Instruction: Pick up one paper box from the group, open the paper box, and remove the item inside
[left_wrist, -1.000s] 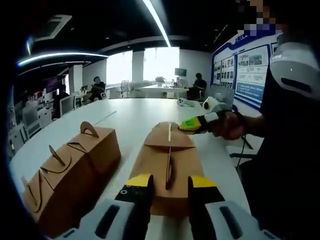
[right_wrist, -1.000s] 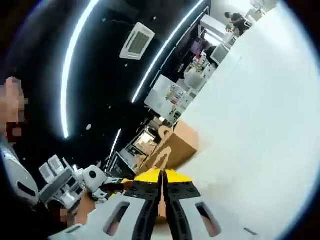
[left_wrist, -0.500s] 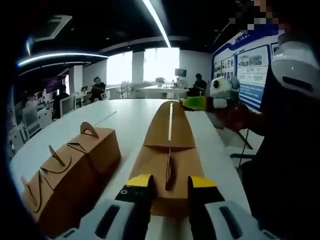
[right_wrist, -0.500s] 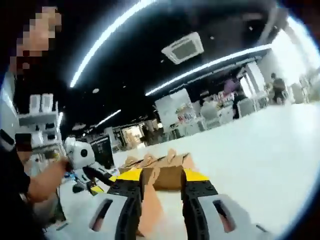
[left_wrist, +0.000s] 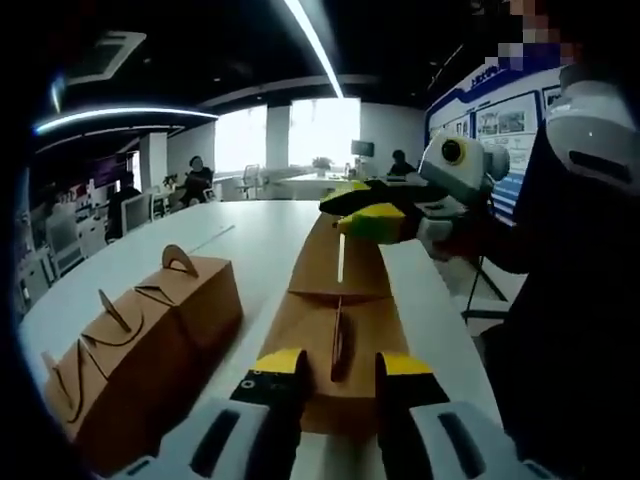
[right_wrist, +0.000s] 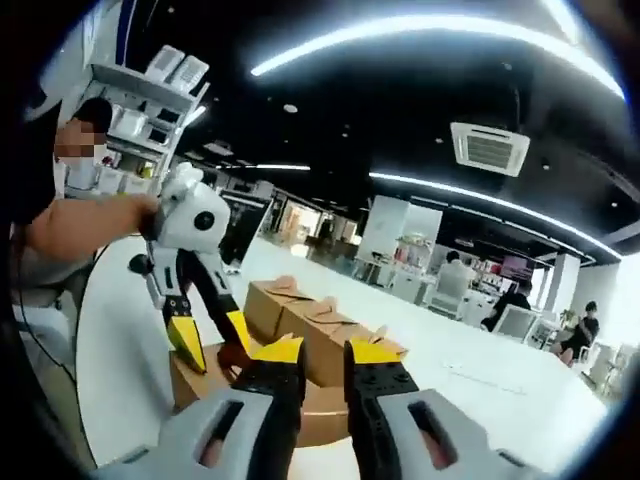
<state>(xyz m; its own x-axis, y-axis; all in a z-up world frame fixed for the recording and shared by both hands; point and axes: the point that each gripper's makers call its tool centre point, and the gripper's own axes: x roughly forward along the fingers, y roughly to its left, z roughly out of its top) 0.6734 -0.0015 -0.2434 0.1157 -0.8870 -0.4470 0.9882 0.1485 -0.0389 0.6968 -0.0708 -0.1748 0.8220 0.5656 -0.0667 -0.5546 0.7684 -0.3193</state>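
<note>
A brown paper box (left_wrist: 345, 300) lies lengthwise on the white table, its far flap folded out flat and its handle tab (left_wrist: 336, 342) standing up. My left gripper (left_wrist: 340, 365) sits over the box's near end, its yellow-tipped jaws closed against the ridge on either side of the tab. My right gripper (left_wrist: 355, 212) hovers at the far end of the flap, its jaws apart with nothing between them. From the right gripper view, my right gripper (right_wrist: 325, 352) is open above the box (right_wrist: 195, 385), and the left gripper (right_wrist: 212, 340) stands on that box.
Two more closed brown boxes (left_wrist: 190, 290) (left_wrist: 90, 370) sit side by side to the left; they appear again as boxes (right_wrist: 320, 335) behind the held one. The white table (left_wrist: 260, 235) stretches far ahead. A person's dark sleeve (left_wrist: 580, 300) is at the right. People sit at distant desks.
The right gripper, shut on the flap's tip a second ago, swung the flap up and outward, then opened. It now sits slightly higher and nearer. The left gripper and box stayed still.
</note>
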